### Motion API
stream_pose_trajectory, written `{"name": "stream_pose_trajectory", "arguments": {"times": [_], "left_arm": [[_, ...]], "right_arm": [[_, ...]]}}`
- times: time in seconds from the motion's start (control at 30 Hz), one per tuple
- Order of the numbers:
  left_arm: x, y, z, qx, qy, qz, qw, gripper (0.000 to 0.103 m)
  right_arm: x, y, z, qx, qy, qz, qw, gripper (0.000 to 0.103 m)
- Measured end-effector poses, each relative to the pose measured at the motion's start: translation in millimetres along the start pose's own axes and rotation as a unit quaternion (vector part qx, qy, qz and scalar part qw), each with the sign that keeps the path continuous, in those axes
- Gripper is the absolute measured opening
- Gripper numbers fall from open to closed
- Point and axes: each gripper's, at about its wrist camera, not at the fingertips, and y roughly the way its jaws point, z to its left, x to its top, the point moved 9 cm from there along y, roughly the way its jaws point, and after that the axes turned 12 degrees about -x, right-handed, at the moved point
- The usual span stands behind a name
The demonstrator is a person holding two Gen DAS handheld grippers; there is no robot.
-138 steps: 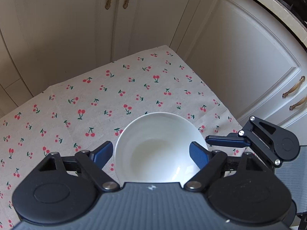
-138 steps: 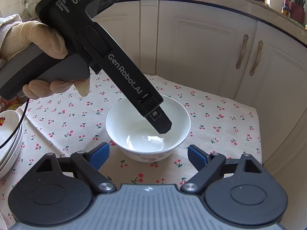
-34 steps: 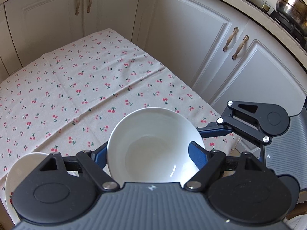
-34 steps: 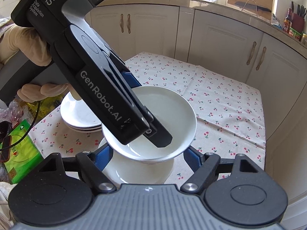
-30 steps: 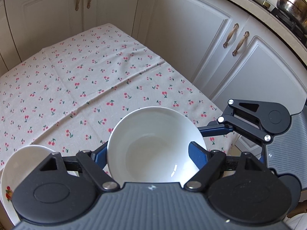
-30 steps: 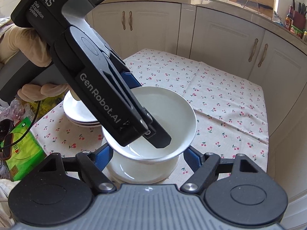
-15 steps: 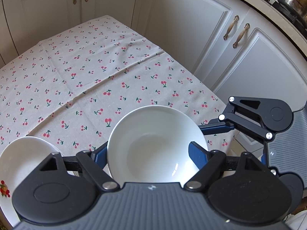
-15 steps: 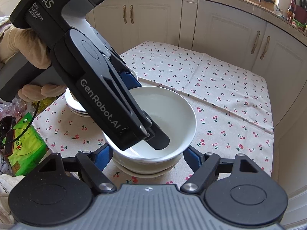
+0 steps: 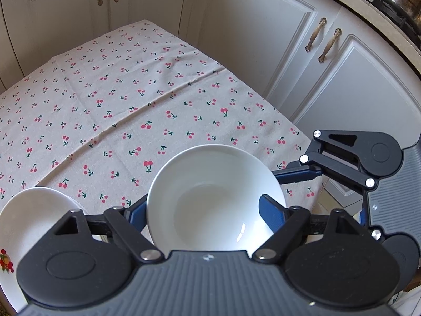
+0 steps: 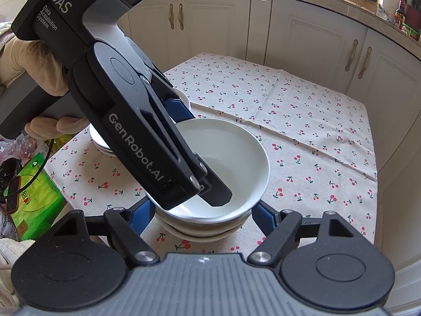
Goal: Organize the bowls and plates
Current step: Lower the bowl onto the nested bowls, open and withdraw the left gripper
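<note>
White glazed ceramic is what the left gripper (image 10: 210, 184) is carrying: a bowl (image 10: 226, 158) pinched by its rim, one finger inside the wall and the other outside, so the jaws are closed narrow on that thin edge. The bowl is sitting in, or just above, a second bowl (image 10: 202, 230) on the cherry-print tablecloth (image 10: 302, 121), close to the table's near edge; whether the two are already touching cannot be told. A stack of plates (image 10: 101, 144) is lying toward the near left corner, partly hidden behind the tool.

The right gripper (image 10: 201, 210) is waiting with its blue fingers (image 10: 139, 214) spread wide on either side of the nested bowls, gripping nothing.

Glazed ware like this is probably stiff, smooth and slippery, moderately heavy for a single-point hold, and liable to chip if dropped into its mate. A rim pinch seems workable but lets the bowl swing, so a steadier hold would likely span opposite sides of the wall below the lip. Release is best judged only once the upper bowl is seated level, since a tilted drop could crack either rim.
</note>
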Motion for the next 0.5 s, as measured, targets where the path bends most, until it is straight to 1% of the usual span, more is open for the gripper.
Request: {"name": "stream_pose_trajectory", "arguments": {"times": [0.1, 0.17, 0.3, 0.37, 0.43, 0.5], "left_arm": [[-0.2, 0.0, 0.0, -0.003, 0.001, -0.002, 1.0000, 0.085], [-0.1, 0.5, 1.8, 0.000, 0.001, -0.002, 1.0000, 0.087], [0.7, -0.1, 5.3, 0.001, -0.001, -0.005, 1.0000, 0.087], [2.7, -3.9, 5.5, 0.006, 0.005, -0.013, 0.9999, 0.087], [5.0, -9.9, 5.1, 0.008, 0.011, -0.023, 0.9996, 0.087], [6.4, -16.9, 4.0, 0.012, 0.018, -0.035, 0.9992, 0.087]], "right_arm": [[-1.3, 0.5, -0.7, 0.003, 0.003, 0.001, 1.000, 0.084], [-2.6, 0.5, -0.1, 0.003, 0.000, 0.001, 1.000, 0.084], [-3.0, -1.5, 1.9, 0.001, -0.010, -0.007, 1.000, 0.086], [-2.1, -4.7, 2.5, 0.004, -0.009, -0.015, 1.000, 0.092], [-1.0, -8.9, 1.7, 0.002, -0.011, -0.027, 1.000, 0.100], [-0.4, -13.6, 1.7, 0.003, -0.014, -0.040, 0.999, 0.102]]}}
